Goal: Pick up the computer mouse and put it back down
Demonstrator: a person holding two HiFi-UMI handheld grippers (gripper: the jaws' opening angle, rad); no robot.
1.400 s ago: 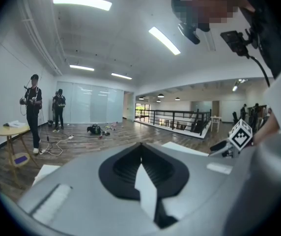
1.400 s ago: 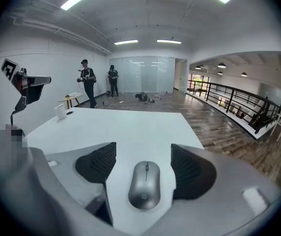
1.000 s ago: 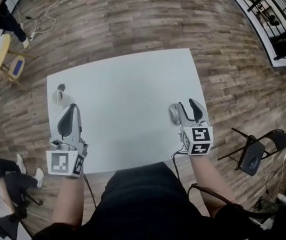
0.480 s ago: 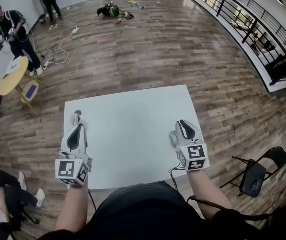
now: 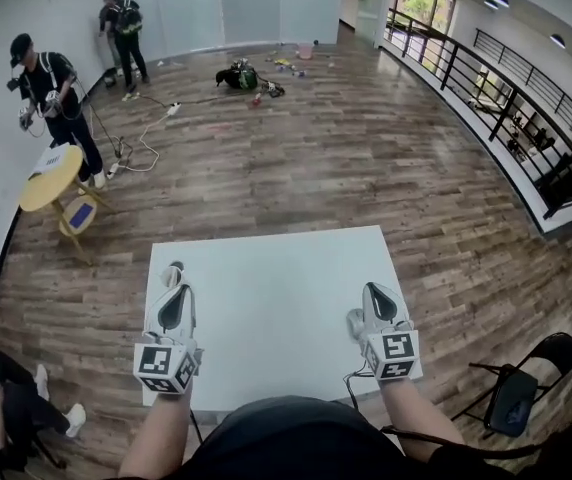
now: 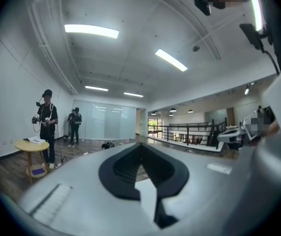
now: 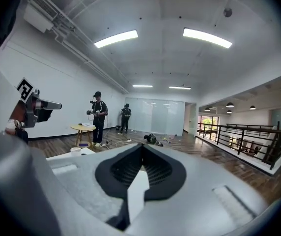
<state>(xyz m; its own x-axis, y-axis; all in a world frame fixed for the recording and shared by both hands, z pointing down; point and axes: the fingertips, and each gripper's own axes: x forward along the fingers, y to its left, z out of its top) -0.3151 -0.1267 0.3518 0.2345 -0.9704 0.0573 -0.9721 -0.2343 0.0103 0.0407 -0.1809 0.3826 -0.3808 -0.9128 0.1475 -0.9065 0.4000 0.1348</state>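
Right gripper [image 5: 376, 296], hand-held: lower right of the head view. Its jaws are closed tip to tip and have just been closing, with nothing between them.
Left gripper [image 5: 177, 296], hand-held: lower left, jaws likewise together and empty.
Table [image 5: 266, 268], white: lower centre of frame, both grippers over its near part.
Computer mouse [image 5: 354, 321], grey: lying on the table just beside the right gripper, on that gripper's left in frame and partly hidden by it.
Small white cup [image 5: 173, 273]: on the table just beyond the left gripper's tip.
Progress, as I judge it: the mouse is down and released, so pick-up and put-down both look done. I see nothing left but drawing the hands clear.
Changes against the earliest frame: the right jaws stood apart beside the mouse then and are shut now. The head view has tipped up, so the table sits lower, and far more floor [image 5: 316, 148] and the people [image 5: 46, 78] at upper left show.
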